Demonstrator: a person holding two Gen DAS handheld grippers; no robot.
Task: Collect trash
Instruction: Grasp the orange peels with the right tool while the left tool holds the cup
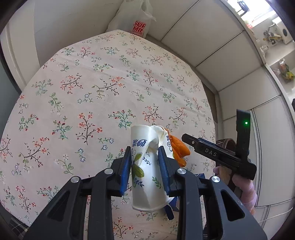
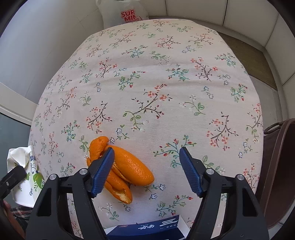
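Observation:
A crushed white paper cup [image 1: 147, 166] with blue and green print is squeezed between the blue pads of my left gripper [image 1: 144, 164], held over the floral tablecloth. The cup also shows at the left edge of the right wrist view [image 2: 27, 177]. Orange peel [image 2: 125, 169] lies on the cloth; it shows just right of the cup in the left wrist view [image 1: 179, 149]. My right gripper [image 2: 146, 166] is open, its left finger [image 2: 100, 171] over the peel, its right finger over bare cloth. A blue and white carton [image 2: 151, 229] lies below the right gripper.
The table with the floral tablecloth [image 2: 147, 83] fills both views. A white plastic bag with red print [image 1: 132, 20] stands at its far end, also in the right wrist view [image 2: 123, 14]. A brown bin [image 2: 276, 166] stands at the table's right side. White cabinet walls surround the table.

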